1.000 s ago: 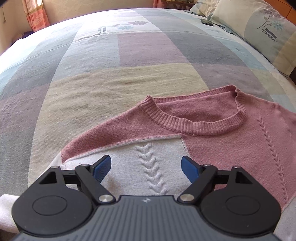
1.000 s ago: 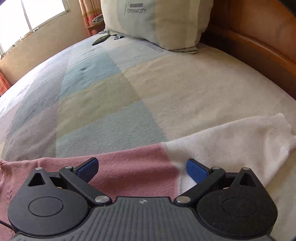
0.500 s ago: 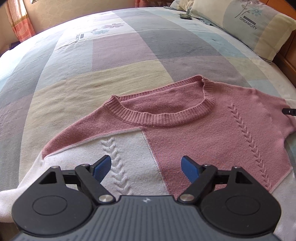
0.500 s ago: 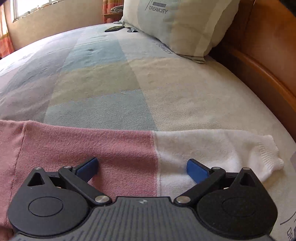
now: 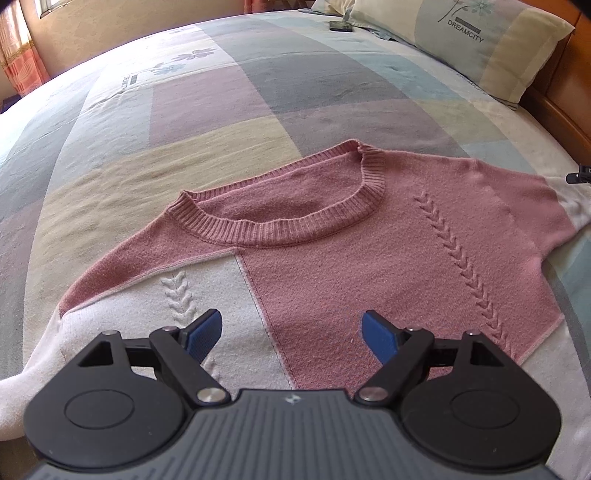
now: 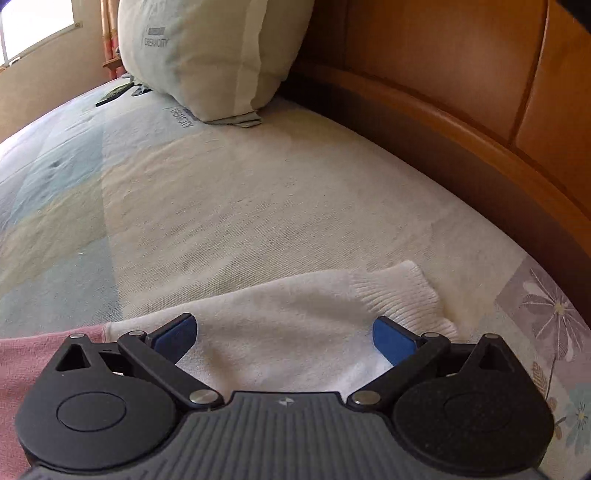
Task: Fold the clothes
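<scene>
A pink and white knit sweater [image 5: 388,251] lies spread flat on the bed, front up, its ribbed neckline [image 5: 280,229] toward the far side. My left gripper [image 5: 291,332] hovers open over the chest, above the seam between the white and pink panels, with nothing between its blue pads. In the right wrist view the sweater's white sleeve [image 6: 295,328] stretches rightward and ends in a ribbed cuff [image 6: 402,295]. My right gripper [image 6: 284,336] stands open above that sleeve, holding nothing. A dark bit of the right gripper [image 5: 580,177] shows at the left wrist view's right edge.
The bedspread [image 5: 221,103] is a pastel patchwork with flower prints. A pillow [image 5: 480,40] leans at the head of the bed against a wooden headboard [image 6: 461,110]. A dark remote-like object [image 5: 340,26] lies near the pillow. Curtains [image 5: 22,59] hang at the far left.
Both views have slid rightward across the sweater. The left one now takes in the whole neckline and pink half. The right one has passed from the pink and white sleeve to its white end and cuff.
</scene>
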The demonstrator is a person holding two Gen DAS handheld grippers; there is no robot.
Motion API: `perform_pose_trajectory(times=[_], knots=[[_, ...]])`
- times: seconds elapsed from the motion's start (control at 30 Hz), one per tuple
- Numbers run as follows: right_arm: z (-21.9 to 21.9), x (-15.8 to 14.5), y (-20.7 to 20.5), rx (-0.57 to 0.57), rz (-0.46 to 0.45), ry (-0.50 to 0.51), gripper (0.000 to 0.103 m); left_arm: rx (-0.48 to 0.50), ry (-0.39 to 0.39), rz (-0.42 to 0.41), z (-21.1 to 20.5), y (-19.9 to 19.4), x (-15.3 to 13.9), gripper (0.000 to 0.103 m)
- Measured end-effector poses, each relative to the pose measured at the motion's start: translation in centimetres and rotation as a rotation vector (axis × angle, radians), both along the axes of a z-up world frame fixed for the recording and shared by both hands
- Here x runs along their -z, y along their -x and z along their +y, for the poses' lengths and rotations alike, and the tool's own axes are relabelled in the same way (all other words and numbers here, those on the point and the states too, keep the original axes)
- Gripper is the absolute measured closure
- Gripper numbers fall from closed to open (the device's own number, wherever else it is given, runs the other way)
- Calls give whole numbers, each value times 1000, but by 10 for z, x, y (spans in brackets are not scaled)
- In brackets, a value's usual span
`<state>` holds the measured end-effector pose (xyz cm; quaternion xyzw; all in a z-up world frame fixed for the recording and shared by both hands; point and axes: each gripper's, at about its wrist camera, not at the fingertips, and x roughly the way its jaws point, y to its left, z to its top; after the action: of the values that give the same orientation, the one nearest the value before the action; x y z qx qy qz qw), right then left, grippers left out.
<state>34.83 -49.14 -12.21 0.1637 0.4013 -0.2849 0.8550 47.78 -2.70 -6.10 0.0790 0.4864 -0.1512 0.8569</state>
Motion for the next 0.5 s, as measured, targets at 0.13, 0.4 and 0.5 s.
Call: perform_pose_trajectory(times=[0.13,0.4,0.5], knots=[[54,-11,-10,-158,-38,15,0,7,3,7,-6,4,1,20],[119,25,4,-366,-28,118,0,30,-27,15,-2,16,4,20],[117,12,11,-354,12,90,0,38,-46,1,0,19,5,20]])
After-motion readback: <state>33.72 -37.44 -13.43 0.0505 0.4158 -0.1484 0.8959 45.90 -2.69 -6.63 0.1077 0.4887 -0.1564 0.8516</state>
